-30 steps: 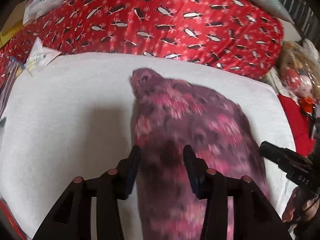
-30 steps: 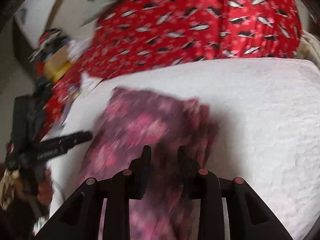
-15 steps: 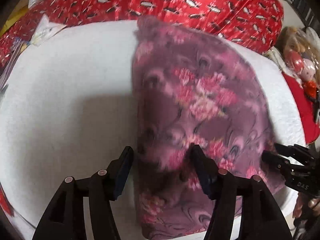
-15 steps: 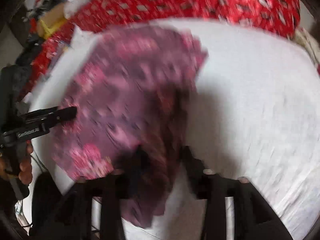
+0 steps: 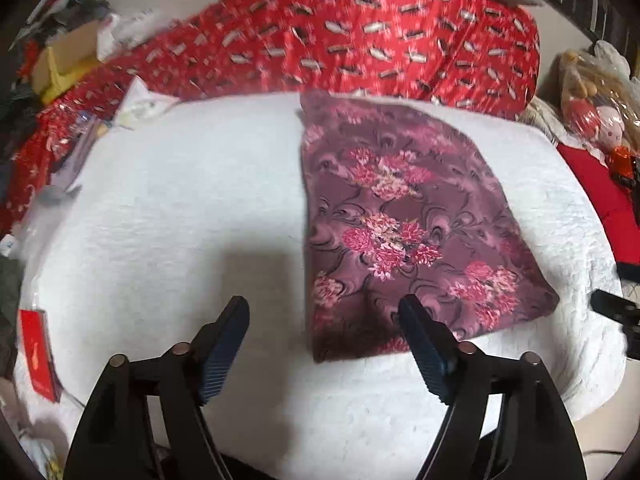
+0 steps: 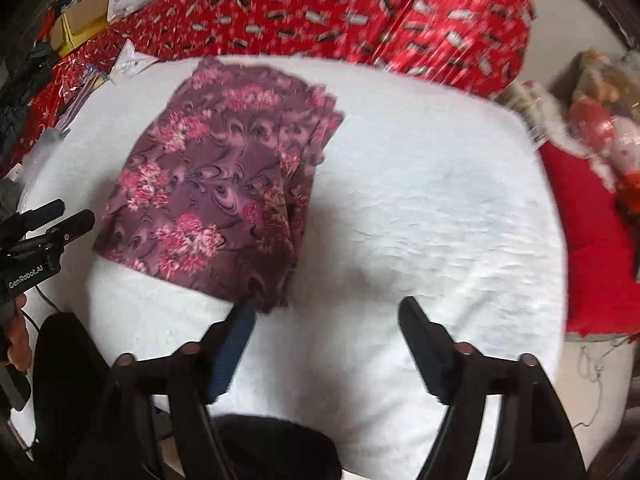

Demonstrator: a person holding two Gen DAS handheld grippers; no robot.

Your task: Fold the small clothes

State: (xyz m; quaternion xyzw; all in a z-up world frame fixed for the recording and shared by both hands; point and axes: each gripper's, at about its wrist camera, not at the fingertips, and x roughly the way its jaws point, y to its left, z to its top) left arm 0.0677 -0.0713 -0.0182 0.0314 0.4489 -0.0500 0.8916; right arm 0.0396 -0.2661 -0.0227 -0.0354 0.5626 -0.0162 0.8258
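folded floral cloth (image 5: pixel 404 224) on white pad (image 5: pixel 180 208)

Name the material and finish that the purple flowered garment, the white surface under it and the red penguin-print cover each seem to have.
Purple flowered garment: seemingly thin printed fabric, matte; it lies flat with stacked layered edges at one side.
White surface: probably terry or quilted cotton, matte; its face looks nubbly and crinkled.
Red penguin-print cover: possibly satin or polyester, glossy; it shows bright highlights, though blur leaves this open.
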